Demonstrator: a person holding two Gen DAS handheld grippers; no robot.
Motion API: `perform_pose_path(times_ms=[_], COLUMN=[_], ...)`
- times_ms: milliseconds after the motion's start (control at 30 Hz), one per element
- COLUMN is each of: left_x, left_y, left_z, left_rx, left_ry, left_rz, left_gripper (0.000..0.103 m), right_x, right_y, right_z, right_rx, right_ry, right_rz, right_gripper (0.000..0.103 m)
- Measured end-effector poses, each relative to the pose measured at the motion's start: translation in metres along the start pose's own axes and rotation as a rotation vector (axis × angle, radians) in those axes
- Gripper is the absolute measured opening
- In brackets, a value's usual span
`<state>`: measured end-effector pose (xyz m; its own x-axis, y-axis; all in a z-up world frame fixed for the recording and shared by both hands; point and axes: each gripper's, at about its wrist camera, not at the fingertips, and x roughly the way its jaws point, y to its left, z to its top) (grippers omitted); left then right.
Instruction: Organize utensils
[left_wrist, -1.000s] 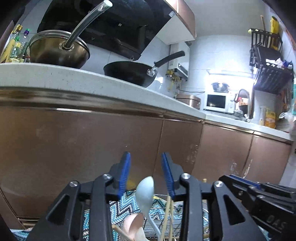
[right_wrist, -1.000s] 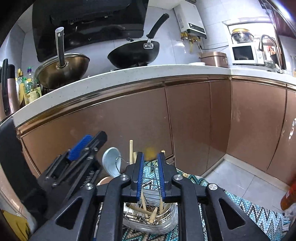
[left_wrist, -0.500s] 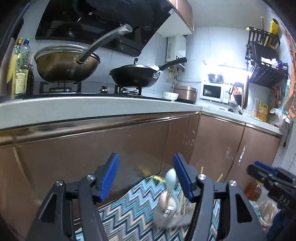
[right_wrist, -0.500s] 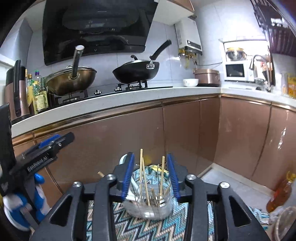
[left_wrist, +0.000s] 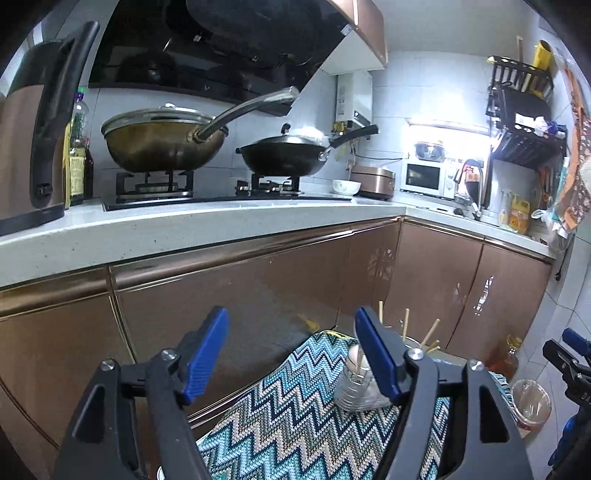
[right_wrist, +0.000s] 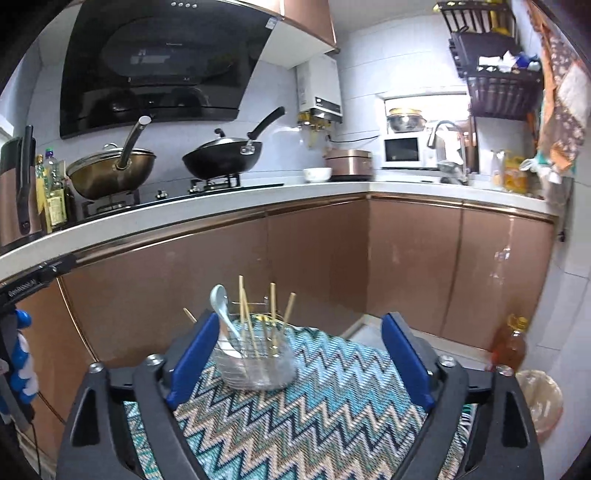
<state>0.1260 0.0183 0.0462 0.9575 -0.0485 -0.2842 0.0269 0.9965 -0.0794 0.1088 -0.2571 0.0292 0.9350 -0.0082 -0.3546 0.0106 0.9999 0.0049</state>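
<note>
A clear, round utensil holder with a wire rack inside (right_wrist: 258, 363) stands on a zigzag-patterned mat in teal, beige and black (right_wrist: 314, 406), toward the mat's far edge, the one nearest the brown cabinet doors (right_wrist: 314, 258). Several thin wooden chopsticks (right_wrist: 245, 321) stick up out of it at slightly different angles, and a pale blue-grey ceramic spoon (right_wrist: 221, 314) leans in its left side, bowl end up.

The right gripper (right_wrist: 299, 354), black with blue pads, has just been opening; its jaws stand spread wide with nothing between them but the view of the holder, which sits beyond the fingertips and is not touched. The left gripper (left_wrist: 291, 354) has likewise just been opening and is spread apart, pinching nothing. In the left wrist view the holder shows partly behind its right finger, at the mat's far right corner.

Beside the mat on the right stands an amber bottle of oil with a yellow cap (right_wrist: 511, 343) and, nearer, a pale bin lined with a plastic bag (right_wrist: 541, 402). Up on the white counter (right_wrist: 221, 210), a brass-coloured lidded wok (right_wrist: 110, 171) and a black wok (right_wrist: 223, 158) sit on the gas hob.
</note>
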Motion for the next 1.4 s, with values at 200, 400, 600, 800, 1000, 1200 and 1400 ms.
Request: perform_pose_path(times_ms=[200, 400, 600, 800, 1000, 1200, 1400], left_x=[-0.018, -0.035, -0.048, -0.054, -0.056, -0.053, -0.048], left_y=[-0.012, -0.023, -0.025, -0.027, -0.032, -0.034, -0.037], left_z=[-0.001, -0.007, -0.012, -0.015, -0.018, -0.02, -0.023], left_rx=[0.042, 0.079, 0.076, 0.076, 0.087, 0.095, 0.099], left_ry=[-0.032, -0.076, -0.101, -0.105, -0.104, -0.101, -0.088], left_rz=[0.015, 0.02, 0.009, 0.011, 0.008, 0.007, 0.003], left_gripper=[0.07, 0.072, 0.072, 0.072, 0.072, 0.072, 0.072], right_x=[-0.032, -0.053, -0.064, -0.069, -0.068, -0.066, -0.064], right_y=[-0.001, -0.004, -0.002, 0.004, 0.004, 0.0, -0.002], right_z=[-0.003, 0.0, 0.001, -0.002, -0.007, -0.009, -0.009], right_rx=[-0.024, -0.015, -0.017, -0.042, -0.049, -0.044, -0.048], right_ry=[-0.022, -0.05, -0.068, -0.072, -0.057, -0.048, -0.041], right_rz=[-0.053, -0.094, -0.113, -0.128, -0.139, -0.144, -0.151], right_gripper=[0.103, 0.103, 0.103, 0.103, 0.103, 0.103, 0.103])
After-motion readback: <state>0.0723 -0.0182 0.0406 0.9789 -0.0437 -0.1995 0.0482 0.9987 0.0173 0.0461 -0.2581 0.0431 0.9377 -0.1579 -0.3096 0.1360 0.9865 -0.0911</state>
